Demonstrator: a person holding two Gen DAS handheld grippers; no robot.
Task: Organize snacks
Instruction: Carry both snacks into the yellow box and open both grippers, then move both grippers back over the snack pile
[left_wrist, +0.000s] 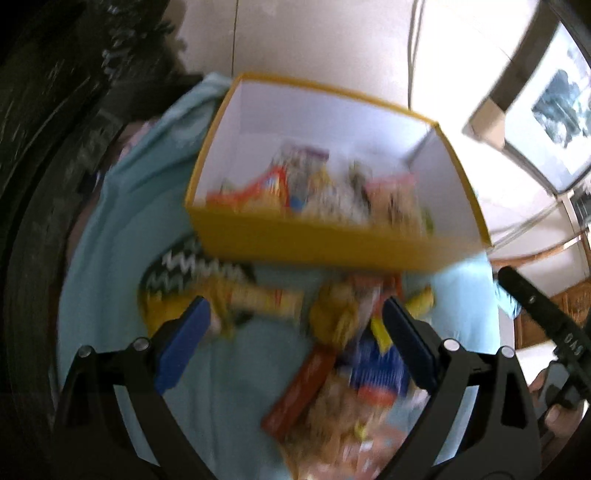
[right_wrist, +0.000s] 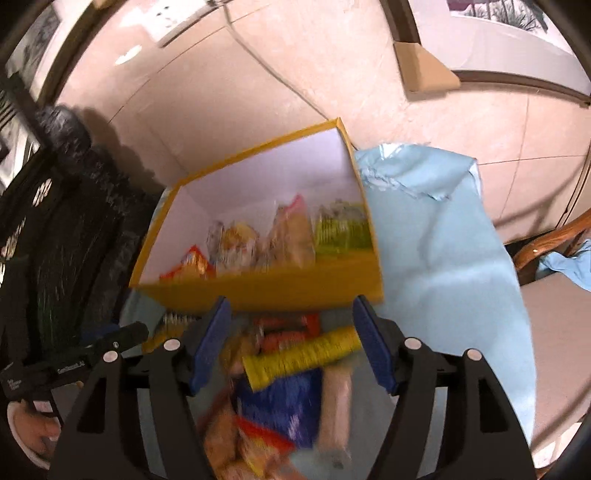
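A yellow box (left_wrist: 317, 247) with a white inside stands on a light blue cloth (left_wrist: 122, 229) and holds several snack packets (left_wrist: 317, 188) upright along its near wall. It also shows in the right wrist view (right_wrist: 266, 288). Loose snacks lie in front of it: a zigzag-patterned bag (left_wrist: 192, 273), a red-brown bar (left_wrist: 299, 391), a blue packet (left_wrist: 376, 373). My left gripper (left_wrist: 295, 314) is open and empty above them. My right gripper (right_wrist: 291, 314) is open and empty above a yellow packet (right_wrist: 303, 356) and a blue packet (right_wrist: 280, 402). Both views are motion-blurred.
The cloth (right_wrist: 443, 266) covers a low surface over a pale tiled floor (right_wrist: 221, 92). A dark furry object (right_wrist: 74, 206) lies left of the box. A wooden chair (right_wrist: 554, 240) stands at the right. Framed pictures (left_wrist: 546, 110) lean on the far side.
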